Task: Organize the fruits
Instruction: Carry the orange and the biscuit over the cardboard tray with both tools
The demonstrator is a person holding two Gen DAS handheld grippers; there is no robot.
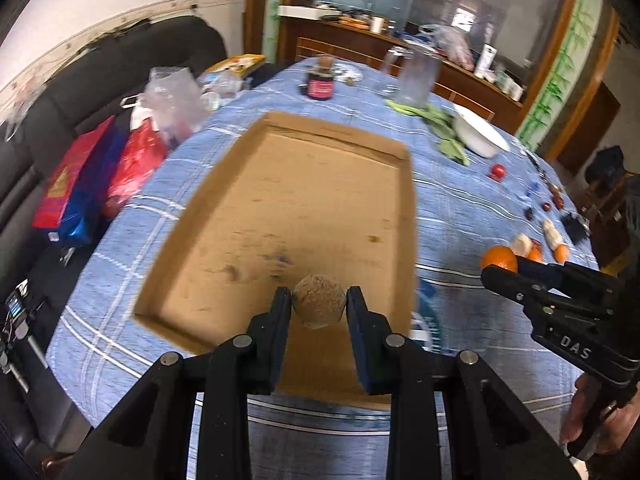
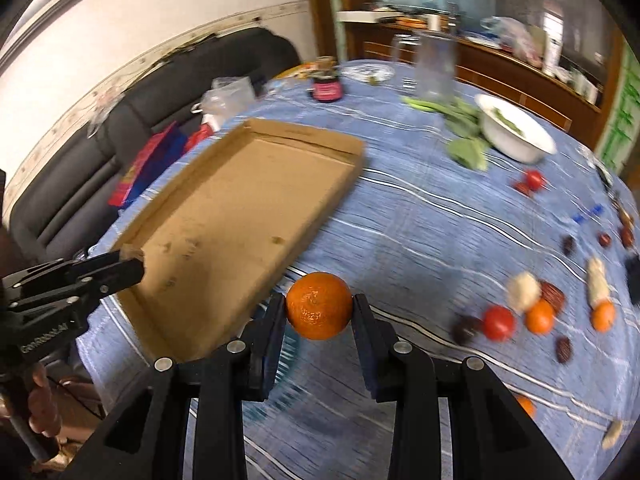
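Left tool (image 1: 319, 300) is clamping a round tan, rough-skinned fruit (image 1: 319, 306) between its pads, hanging above the near edge of the open cardboard tray (image 1: 224, 216). Right tool (image 2: 319, 306) is gripping a mandarin (image 2: 319, 305) at its widest part, hanging over the blue striped cloth of the worktop (image 2: 420, 220), just beside the tray's near right corner. Tray floor is showing no fruit.

Remaining fruit is lying loose along the worktop's right edge: a small tomato (image 2: 498, 322), two small oranges (image 2: 540, 316), dark dates (image 2: 563, 350), pale pieces. A white bowl (image 2: 520, 136) and green leaves (image 2: 466, 152) are sitting toward the far right edge.

Step in hand, as judged: both pieces are travelling to the tray for placing.

Notes for doing it well:
- Bringing each tool fully inside the tray wall before lowering; the right one is not yet over the cardboard.
- Lowering until the fruit is nearly touching the floor, then releasing; both pieces are round and likely to roll.
- Setting them apart, against a wall or corner, keeping kinds grouped.
- Keeping the two tools from crossing paths.
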